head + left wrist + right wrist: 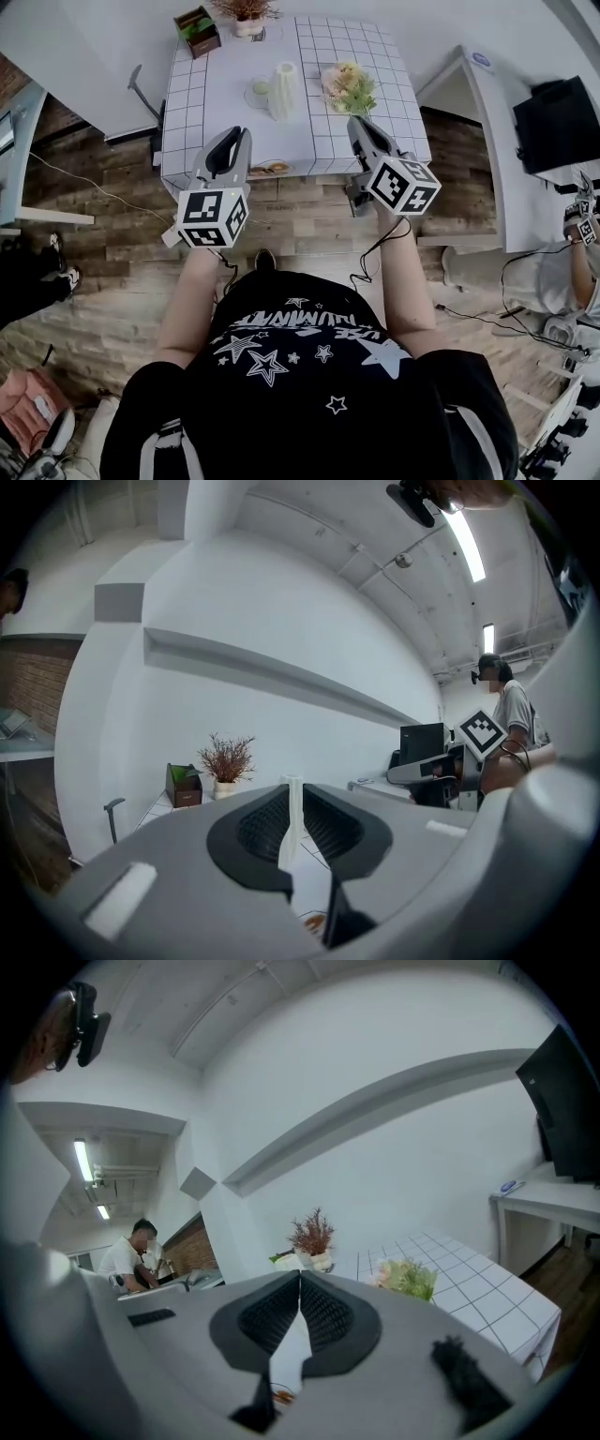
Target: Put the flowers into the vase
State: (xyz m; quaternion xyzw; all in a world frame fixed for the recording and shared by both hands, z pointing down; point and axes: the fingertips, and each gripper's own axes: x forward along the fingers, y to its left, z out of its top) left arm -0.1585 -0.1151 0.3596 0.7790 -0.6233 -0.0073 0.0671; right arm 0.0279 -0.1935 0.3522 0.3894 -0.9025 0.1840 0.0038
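Left hand-held gripper (234, 139) hovers at the bench (192, 122) edge, jaws a sliver apart, nothing between them. The ribbed white vase (284, 90) stands mid-bench, and the flowers (349, 87) sit just right of it, not touching. They're likely light, soft and crushable, so pinch the stems, not the blooms. Right hand-held gripper (362, 127) is near the bouquet, jaws together, empty.

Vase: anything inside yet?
Nothing sticks out of the white vase; the flowers lie on the table beside it. Its interior is hidden by its own wall.
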